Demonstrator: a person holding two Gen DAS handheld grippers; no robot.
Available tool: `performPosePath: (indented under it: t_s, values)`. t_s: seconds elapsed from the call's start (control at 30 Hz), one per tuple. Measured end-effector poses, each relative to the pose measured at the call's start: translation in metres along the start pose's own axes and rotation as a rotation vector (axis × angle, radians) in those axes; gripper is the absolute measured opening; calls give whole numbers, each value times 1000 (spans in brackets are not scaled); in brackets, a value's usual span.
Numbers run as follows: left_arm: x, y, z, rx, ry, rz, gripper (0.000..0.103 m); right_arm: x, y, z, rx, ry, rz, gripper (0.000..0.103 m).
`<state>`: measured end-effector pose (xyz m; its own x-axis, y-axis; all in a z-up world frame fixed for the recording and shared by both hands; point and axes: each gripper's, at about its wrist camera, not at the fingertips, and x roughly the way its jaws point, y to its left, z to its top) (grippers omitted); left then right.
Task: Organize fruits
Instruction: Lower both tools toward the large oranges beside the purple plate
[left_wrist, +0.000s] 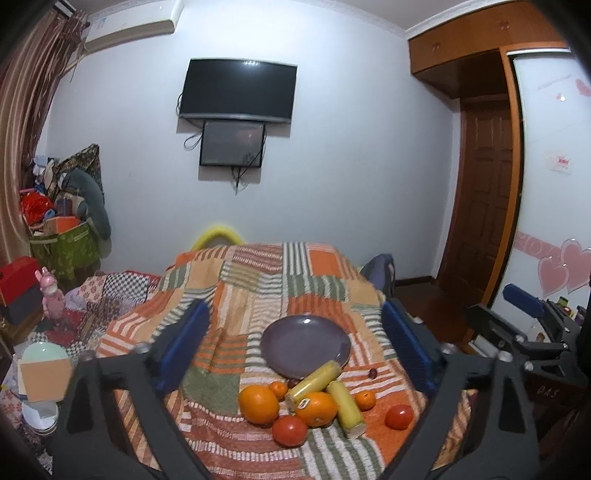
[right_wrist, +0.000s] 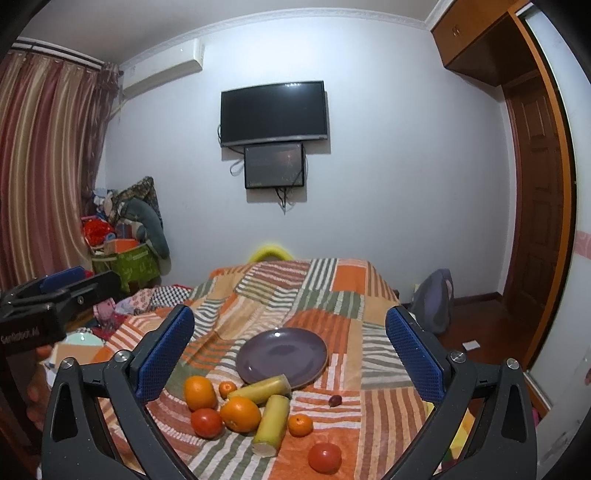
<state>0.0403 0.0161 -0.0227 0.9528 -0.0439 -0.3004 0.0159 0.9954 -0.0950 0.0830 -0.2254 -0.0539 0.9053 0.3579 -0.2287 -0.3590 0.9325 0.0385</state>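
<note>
A purple plate (left_wrist: 305, 345) (right_wrist: 282, 356) lies bare on the striped patchwork cloth (left_wrist: 258, 284) (right_wrist: 332, 295). Just in front of it sits a cluster of fruit: two large oranges (left_wrist: 258, 404) (right_wrist: 200, 392), two small mandarins (left_wrist: 365, 400) (right_wrist: 300, 425), two red tomatoes (left_wrist: 290, 431) (right_wrist: 324, 457), two yellow-green cane pieces (left_wrist: 345, 408) (right_wrist: 271, 424) and a small dark grape (left_wrist: 372, 373) (right_wrist: 335, 400). My left gripper (left_wrist: 295, 349) stands open above the fruit with nothing between its blue pads. My right gripper (right_wrist: 291, 356) is likewise open and holds nothing.
The cloth-covered table drops off at the right to a wooden floor with a grey backpack (right_wrist: 434, 301). Stacked bowls (left_wrist: 42, 354) and bedding clutter lie at the left. A green bin (left_wrist: 64, 251) of items stands by the curtain.
</note>
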Motion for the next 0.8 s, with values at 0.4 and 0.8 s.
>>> performPosePath:
  t_s: [0.4,0.8]
  values:
    - [63,37,-25,12,184,23,72,51,-20,-35,24,246,28,68]
    - [117,64,-61,-1,350,33,64,91,-18,-62,30,427,99,56]
